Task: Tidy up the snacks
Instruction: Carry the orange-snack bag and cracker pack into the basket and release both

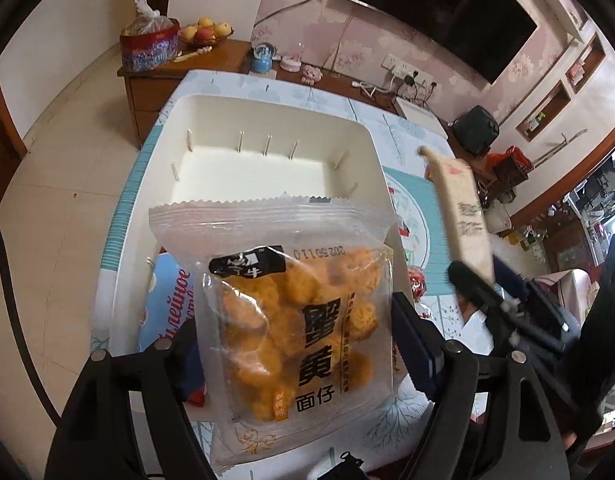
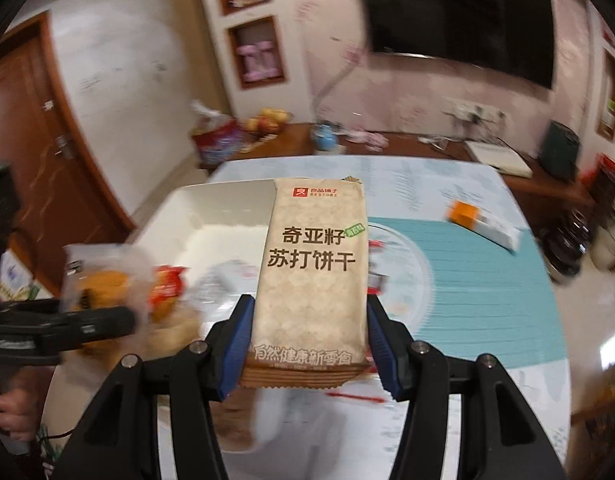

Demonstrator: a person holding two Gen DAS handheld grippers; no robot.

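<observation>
At the bottom of the left wrist view, the left gripper has its two fingers closed against the sides of a clear bag of orange crab-roe noodle snacks, which stands upright at frame centre above the near edge of a white bin. A blue packet lies in the bin at lower left, partly hidden behind the bag. At the right of that frame, the right gripper lifts a blurred beige pack above the patterned table.

In the right wrist view, the right gripper clamps its blue-padded fingers on the lower end of that beige soda cracker pack, held upright at centre. At the left edge, the left gripper and its snack bag show as a blur. Beyond, an orange-and-white box lies at upper right on the teal placemat. A wooden sideboard with a fruit bowl lines the far wall, below a dark television
</observation>
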